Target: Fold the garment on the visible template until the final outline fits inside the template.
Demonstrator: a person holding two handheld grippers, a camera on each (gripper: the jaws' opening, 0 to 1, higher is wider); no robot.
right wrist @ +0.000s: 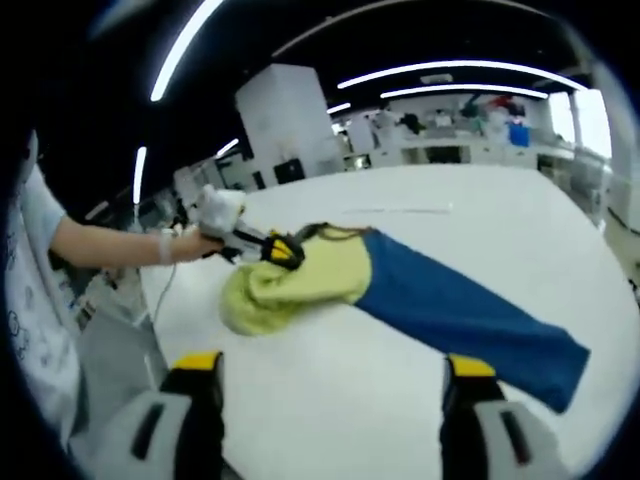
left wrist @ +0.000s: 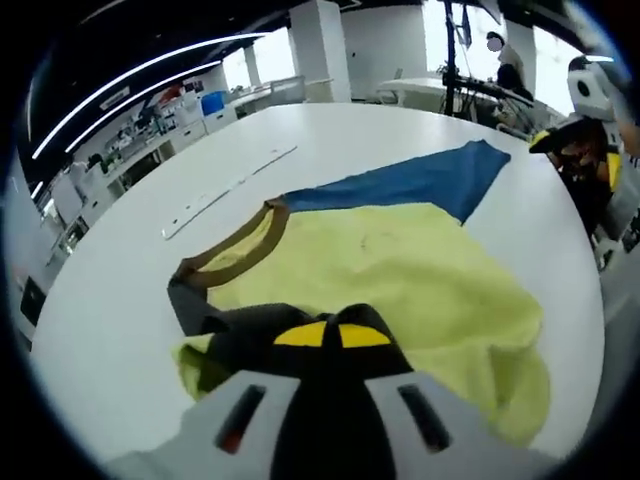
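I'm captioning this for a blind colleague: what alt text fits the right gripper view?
The right gripper, jaws open, hovers over a white table facing a yellow garment with a blue sleeve. Across the table, the left gripper is clamped on the yellow fabric, held by a person's hand.

Bare white tabletop (right wrist: 470, 240) lies open all around the garment (left wrist: 400, 270), with wide passage beyond its blue sleeve (right wrist: 460, 310). A thin white strip (left wrist: 225, 190) lies flat past the collar side. Benches and a person stand beyond the tabletop's far edge.
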